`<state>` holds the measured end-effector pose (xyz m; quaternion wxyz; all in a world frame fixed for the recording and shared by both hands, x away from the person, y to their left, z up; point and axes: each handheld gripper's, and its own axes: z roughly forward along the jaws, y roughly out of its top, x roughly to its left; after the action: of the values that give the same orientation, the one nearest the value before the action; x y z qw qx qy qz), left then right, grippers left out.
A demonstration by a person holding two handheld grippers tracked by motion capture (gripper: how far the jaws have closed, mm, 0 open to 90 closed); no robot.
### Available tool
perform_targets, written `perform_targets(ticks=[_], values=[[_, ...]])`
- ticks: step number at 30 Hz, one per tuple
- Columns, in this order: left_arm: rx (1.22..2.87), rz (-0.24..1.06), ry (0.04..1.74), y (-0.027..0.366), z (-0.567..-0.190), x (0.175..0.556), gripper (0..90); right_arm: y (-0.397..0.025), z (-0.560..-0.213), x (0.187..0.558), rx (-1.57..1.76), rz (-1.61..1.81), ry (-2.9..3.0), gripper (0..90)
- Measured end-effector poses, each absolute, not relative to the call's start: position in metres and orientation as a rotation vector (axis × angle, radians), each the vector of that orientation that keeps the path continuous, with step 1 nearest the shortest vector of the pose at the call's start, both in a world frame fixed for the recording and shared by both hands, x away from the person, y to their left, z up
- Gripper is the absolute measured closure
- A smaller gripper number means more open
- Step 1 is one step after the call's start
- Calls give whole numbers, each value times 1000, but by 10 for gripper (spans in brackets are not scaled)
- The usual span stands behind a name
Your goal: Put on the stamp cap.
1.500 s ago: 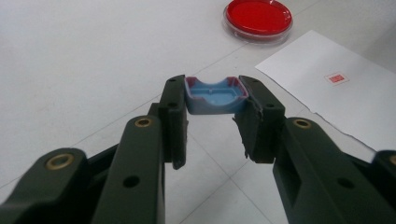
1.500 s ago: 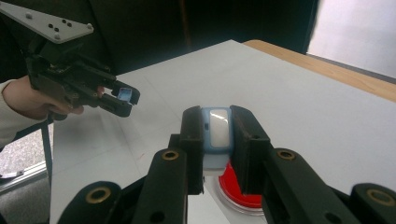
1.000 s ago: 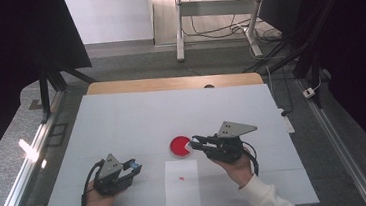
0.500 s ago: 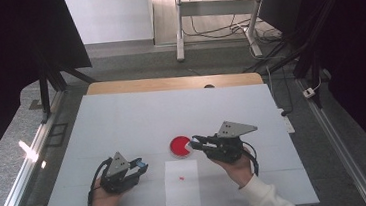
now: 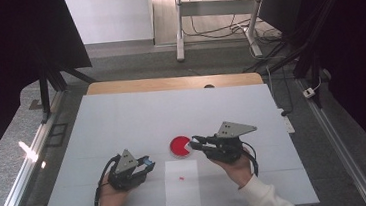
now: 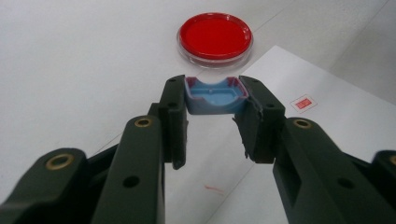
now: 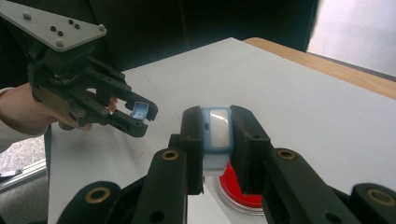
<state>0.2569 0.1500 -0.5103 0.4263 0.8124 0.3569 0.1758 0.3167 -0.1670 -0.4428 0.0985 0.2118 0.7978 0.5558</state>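
A round dish with red filling [image 5: 179,146] lies on the white table [image 5: 172,114], just beyond a white paper sheet [image 5: 182,186] that bears a small red mark [image 5: 181,177]. My left gripper [image 5: 147,162] is shut on a small blue cap [image 6: 212,99] and points at the dish [image 6: 215,37] from its left. My right gripper [image 5: 193,142] is shut on a small blue-and-white device [image 7: 218,130], held over the dish's right edge [image 7: 238,193]. In the right gripper view, the left gripper [image 7: 140,112] hovers farther off with the cap.
The table has a wooden strip [image 5: 174,82] along its far edge. Beyond it, a metal frame and cables [image 5: 214,25] stand on the floor. A white power block [image 5: 287,122] sits off the right edge. Bare tabletop stretches behind the dish.
My left gripper has moved right, toward the dish and the paper's corner, keeping the blue cap. The right gripper has stayed put over the dish.
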Motion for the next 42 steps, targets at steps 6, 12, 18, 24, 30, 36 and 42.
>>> perform_targets(ticks=[6, 12, 18, 24, 30, 36, 42], values=[[2036, 436, 876, 143, -510, 259, 642, -166, -444, 317, 630, 1650, 2356, 753], [2042, 429, 851, 131, -509, 264, 642, -166, -444, 316, 629, 1650, 2355, 752], [2041, 433, 826, 118, -507, 268, 642, -166, -444, 316, 633, 1651, 2354, 753], [2055, 428, 800, 106, -507, 273, 642, -166, -444, 316, 633, 1654, 2353, 753], [2060, 423, 781, 95, -507, 277, 642, -166, -444, 316, 632, 1651, 2351, 753], [2064, 419, 771, 88, -508, 279, 642, -165, -444, 315, 631, 1645, 2356, 753], [2069, 416, 754, 80, -508, 280, 642, -164, -445, 315, 627, 1643, 2362, 753]])
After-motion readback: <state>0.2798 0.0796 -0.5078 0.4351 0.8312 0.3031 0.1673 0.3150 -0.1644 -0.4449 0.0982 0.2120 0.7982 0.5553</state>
